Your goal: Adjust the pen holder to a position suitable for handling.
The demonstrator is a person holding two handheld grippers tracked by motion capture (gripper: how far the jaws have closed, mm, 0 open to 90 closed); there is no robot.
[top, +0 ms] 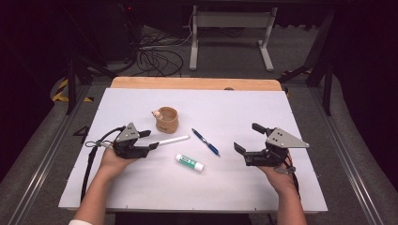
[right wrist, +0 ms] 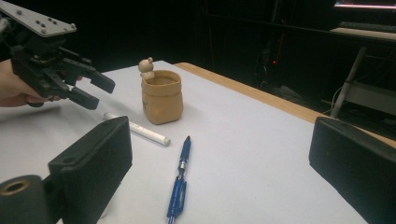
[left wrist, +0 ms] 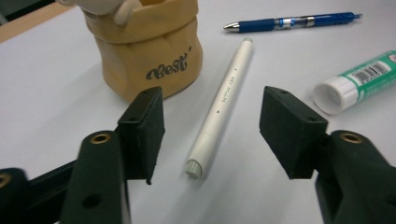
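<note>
The left gripper is held with jaws apart, astride the near end of the white pen without touching it. The pen lies flat on the white table, just beside the tan cup. The right gripper is spread wide, well apart, with nothing held

Light falls from above onto the white table top, which is bright and even in the high view, while the room beyond it sinks into near black, with soft, short shadows under the grippers and the glue stick. In the left gripper view the black jaws at the bottom edge are blurred and the white pen between them is fairly sharp, with a faint shadow beside it. The right gripper view is dimmer and grainier, its near jaws out of focus and its background dark.
</note>
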